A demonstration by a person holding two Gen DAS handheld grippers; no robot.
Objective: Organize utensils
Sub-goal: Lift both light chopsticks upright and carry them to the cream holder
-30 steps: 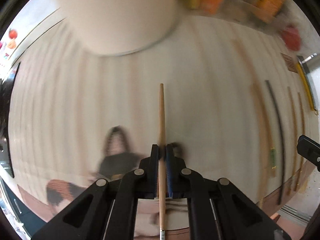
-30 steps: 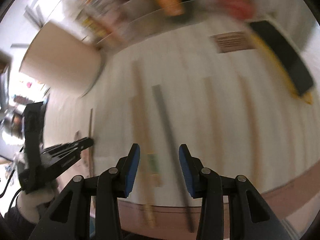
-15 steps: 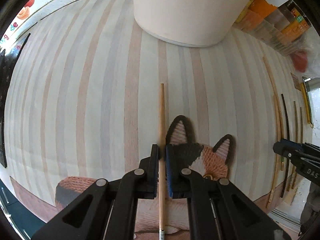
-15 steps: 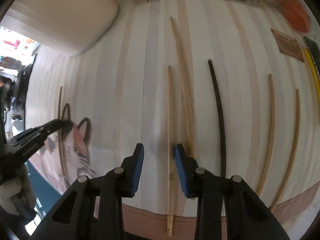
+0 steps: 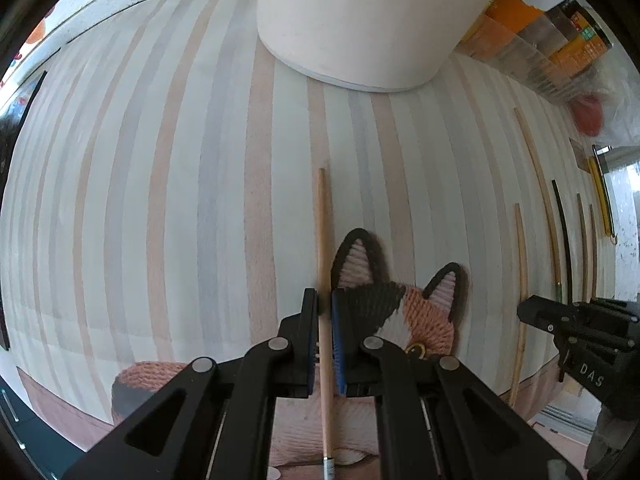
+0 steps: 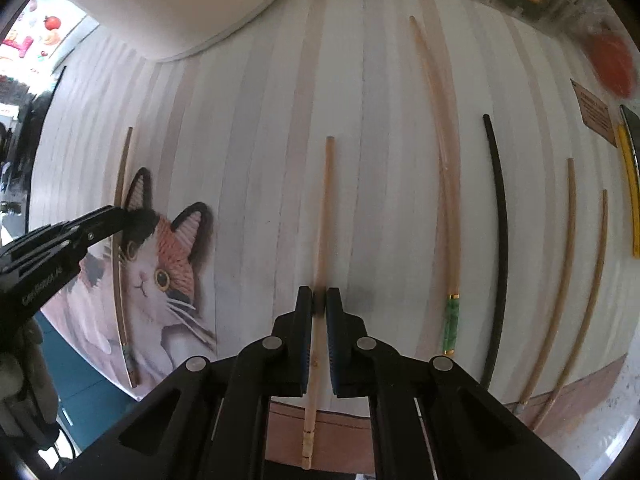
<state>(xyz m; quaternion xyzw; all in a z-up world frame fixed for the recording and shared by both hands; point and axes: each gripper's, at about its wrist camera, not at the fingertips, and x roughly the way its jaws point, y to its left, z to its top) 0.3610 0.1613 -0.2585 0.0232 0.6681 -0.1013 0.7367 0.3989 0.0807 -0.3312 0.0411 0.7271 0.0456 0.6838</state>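
Note:
My left gripper [image 5: 324,300] is shut on a light wooden chopstick [image 5: 322,232] and holds it over the left edge of a cat-face mat [image 5: 404,308]. In the right wrist view the left gripper [image 6: 120,216] and its chopstick [image 6: 122,184] show at the left, over the cat mat [image 6: 160,272]. My right gripper [image 6: 319,300] is shut on a pale wooden chopstick [image 6: 325,208] lying on the striped cloth [image 6: 260,160]. Further right lie a pair with green ends [image 6: 446,168], a black chopstick [image 6: 500,232] and two thin wooden ones [image 6: 568,240].
A large white cylindrical container [image 5: 360,20] stands at the back. Orange packets [image 5: 532,28] and a red object [image 6: 612,64] line the far edge. A yellow-handled tool [image 6: 630,188] lies at the far right. The table's front edge [image 6: 340,440] is close.
My right gripper has moved left onto the pale chopstick and shut on it. My left gripper keeps its chopstick and has come over the cat mat.

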